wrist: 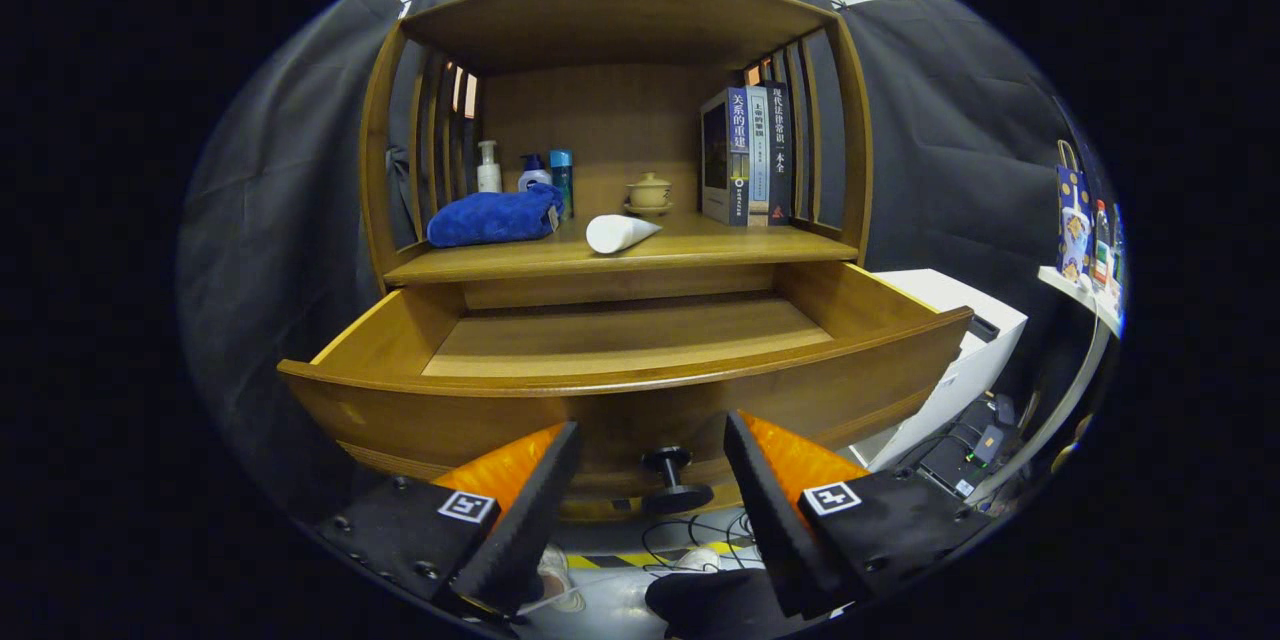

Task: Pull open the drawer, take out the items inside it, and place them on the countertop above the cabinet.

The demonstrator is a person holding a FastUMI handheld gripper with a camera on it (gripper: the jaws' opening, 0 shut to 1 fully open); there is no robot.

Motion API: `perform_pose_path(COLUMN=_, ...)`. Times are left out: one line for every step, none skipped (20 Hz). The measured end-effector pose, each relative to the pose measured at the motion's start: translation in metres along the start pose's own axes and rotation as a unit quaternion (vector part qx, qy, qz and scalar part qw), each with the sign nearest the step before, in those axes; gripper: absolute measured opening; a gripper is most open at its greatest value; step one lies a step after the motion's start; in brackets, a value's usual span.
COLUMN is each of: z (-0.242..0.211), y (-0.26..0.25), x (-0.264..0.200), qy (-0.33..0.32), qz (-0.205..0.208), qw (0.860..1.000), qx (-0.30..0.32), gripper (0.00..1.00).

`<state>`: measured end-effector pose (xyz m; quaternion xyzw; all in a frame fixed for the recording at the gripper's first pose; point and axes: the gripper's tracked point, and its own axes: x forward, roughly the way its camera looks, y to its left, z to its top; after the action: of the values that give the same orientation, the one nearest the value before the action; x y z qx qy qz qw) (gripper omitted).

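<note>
A: In the gripper view, how do the tongs stand?

B: The gripper has its 2 fingers spread apart with nothing between them. They sit low and near, just in front of the drawer, with the dark knob showing in the gap but not touching either finger.

A: So the drawer is out?

B: Pulled well out of the cabinet. Its floor looks bare; I see no item lying in it, though the near strip behind the front panel is hidden by that panel.

A: Where are the things, then?

B: On the countertop above it. A folded blue towel lies at the left, and a white tube lies on its side near the front edge, just right of the towel. I judge those 2 came from the drawer, since they sit forward where a reach would drop them.

A: And the rest?

B: 3 bottles stand far back behind the towel, a small lidded cup sits at the back middle, and books stand upright at the right. Those look like shelf furniture.

A: How far along?

B: Likely finished, or nearly. The gripper is empty and drawn back.
</note>
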<state>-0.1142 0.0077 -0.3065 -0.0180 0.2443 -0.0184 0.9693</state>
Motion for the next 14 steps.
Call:
perform_pose_path(z=0.003, y=0.001, x=0.005, qy=-0.001, qz=-0.001, qw=1.0, qx=0.001, gripper=0.96)
perform_pose_path(z=0.005, y=0.002, x=0.011, qy=0.0, qz=-0.001, qw=1.0, qx=0.001, gripper=0.96)
perform_pose_path(z=0.008, y=0.004, x=0.015, qy=0.0, qz=0.0, qw=1.0, qx=0.001, gripper=0.96)
perform_pose_path(z=0.012, y=0.005, x=0.02, qy=-0.004, qz=0.001, qw=1.0, qx=0.0, gripper=0.96)
perform_pose_path(z=0.018, y=0.007, x=0.025, qy=-0.009, qz=0.002, qw=1.0, qx=-0.001, gripper=0.96)
perform_pose_path(z=0.018, y=0.007, x=0.03, qy=-0.003, qz=0.001, qw=1.0, qx=-0.006, gripper=0.96)
perform_pose_path(z=0.02, y=0.008, x=0.034, qy=-0.003, qz=0.0, qw=1.0, qx=-0.007, gripper=0.96)
perform_pose_path(z=0.022, y=0.01, x=0.04, qy=-0.004, qz=0.0, qw=1.0, qx=-0.004, gripper=0.96)
perform_pose_path(z=0.023, y=0.01, x=0.045, qy=0.0, qz=-0.001, qw=1.0, qx=-0.003, gripper=0.96)
perform_pose_path(z=0.026, y=0.011, x=0.05, qy=-0.001, qz=-0.001, qw=1.0, qx=-0.002, gripper=0.96)
perform_pose_path(z=0.027, y=0.013, x=0.054, qy=0.0, qz=-0.001, qw=1.0, qx=-0.003, gripper=0.96)
perform_pose_path(z=0.029, y=0.012, x=0.056, qy=-0.001, qz=-0.003, qw=1.0, qx=-0.006, gripper=0.96)
perform_pose_path(z=0.03, y=0.011, x=0.061, qy=0.0, qz=-0.002, qw=1.0, qx=-0.007, gripper=0.96)
perform_pose_path(z=0.03, y=0.011, x=0.063, qy=0.0, qz=-0.001, qw=1.0, qx=-0.006, gripper=0.96)
